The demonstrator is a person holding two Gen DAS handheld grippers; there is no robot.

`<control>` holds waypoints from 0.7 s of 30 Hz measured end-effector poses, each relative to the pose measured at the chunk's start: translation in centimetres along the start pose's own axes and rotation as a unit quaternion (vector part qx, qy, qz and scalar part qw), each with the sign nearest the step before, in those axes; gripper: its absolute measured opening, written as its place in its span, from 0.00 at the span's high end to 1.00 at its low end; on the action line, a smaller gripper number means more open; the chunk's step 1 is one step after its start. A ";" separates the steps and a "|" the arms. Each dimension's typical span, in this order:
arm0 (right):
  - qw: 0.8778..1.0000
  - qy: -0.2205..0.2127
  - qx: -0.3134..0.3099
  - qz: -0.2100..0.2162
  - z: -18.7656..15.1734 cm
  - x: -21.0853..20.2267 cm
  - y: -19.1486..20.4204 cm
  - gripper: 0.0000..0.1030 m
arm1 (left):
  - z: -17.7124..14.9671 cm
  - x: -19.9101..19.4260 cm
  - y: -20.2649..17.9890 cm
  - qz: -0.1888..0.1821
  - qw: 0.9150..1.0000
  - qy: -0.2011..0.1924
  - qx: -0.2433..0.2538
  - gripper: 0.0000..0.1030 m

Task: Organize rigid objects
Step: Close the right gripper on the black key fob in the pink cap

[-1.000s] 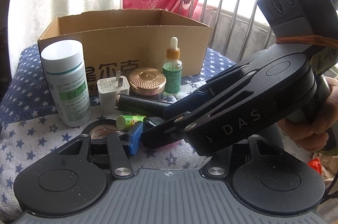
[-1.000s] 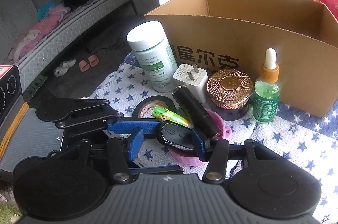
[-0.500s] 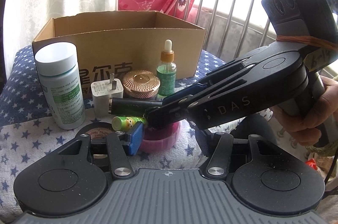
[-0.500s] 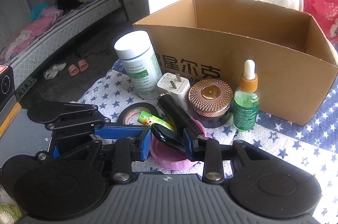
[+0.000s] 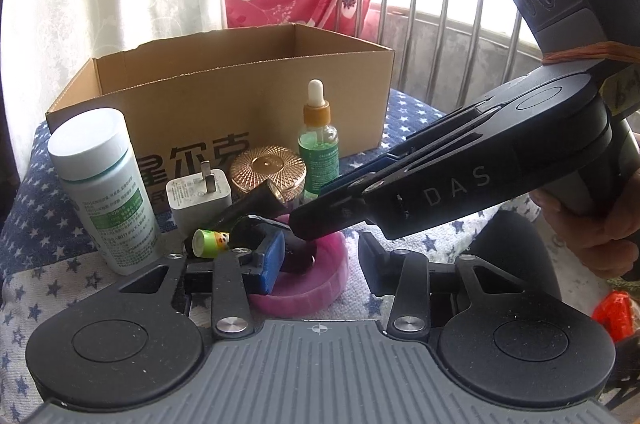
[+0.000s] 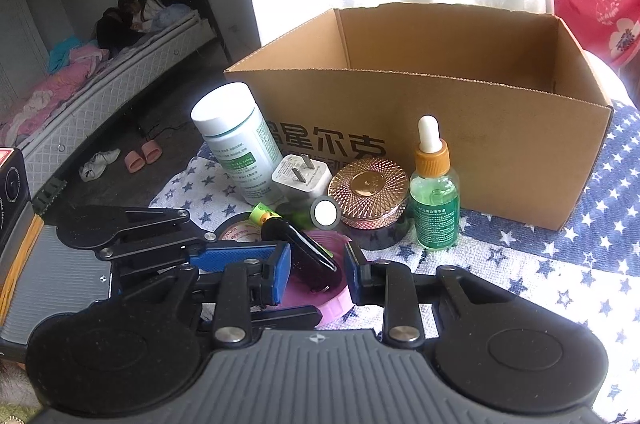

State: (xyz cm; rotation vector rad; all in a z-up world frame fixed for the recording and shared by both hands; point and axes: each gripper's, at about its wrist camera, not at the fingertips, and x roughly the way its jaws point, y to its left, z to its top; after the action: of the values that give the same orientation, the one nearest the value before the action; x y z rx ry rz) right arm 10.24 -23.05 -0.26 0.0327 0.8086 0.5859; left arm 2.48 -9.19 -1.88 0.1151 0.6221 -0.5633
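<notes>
- Your right gripper (image 6: 316, 264) is closing around the black flat gadget (image 6: 304, 252), which sits between its blue pads. In the right wrist view the pad at 9 o'clock looks to be at the gadget's edge, while a sliver of gap shows at the 3 o'clock pad, so I judge the pinch is not made yet.
- Your left gripper (image 5: 320, 260) is closing too, with the pink lid (image 5: 308, 290) between its fingers. The 9 o'clock pad is at the lid's rim and the 3 o'clock finger stands clear of it, so nothing is clamped.
- The gadget lies inside the pink lid on the star cloth (image 6: 520, 264), at 6 o'clock from the cardboard box (image 6: 400, 112).
- Its long axis runs from about 10 o'clock to 4 o'clock in the right wrist view. The far end is propped up towards the rim and the near end dips into the lid.
- That slant crosses your pads at an angle. Roll the wrist a touch so that they meet the gadget's flat sides squarely, or it may pivot out as you squeeze.
- Use the left gripper to steady the lid so that it does not rise with the gadget.
- Lift straight up. The dark cylinder (image 6: 325, 212) and the green tube (image 6: 262, 214) lie just beside it at 12 and 11 o'clock, and either could be nudged.
</notes>
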 end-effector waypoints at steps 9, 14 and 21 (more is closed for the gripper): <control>0.997 0.013 -0.072 0.025 0.5 1.0 1.1 0.70 | -0.5 -0.5 0.2 0.013 1.000 0.005 0.004 0.61; 0.990 0.033 -0.132 0.047 1.0 2.3 1.3 0.70 | -0.9 -0.7 0.5 0.021 1.000 0.016 0.005 0.61; 0.983 0.065 -0.156 0.077 1.4 3.3 0.4 0.70 | -1.1 -0.6 0.7 0.020 1.000 0.021 -0.002 0.59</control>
State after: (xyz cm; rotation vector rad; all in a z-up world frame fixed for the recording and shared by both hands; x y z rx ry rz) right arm 12.78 -20.75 -1.37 -0.2346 0.8365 0.8632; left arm 1.86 -7.98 -2.51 0.1356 0.6602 -0.5210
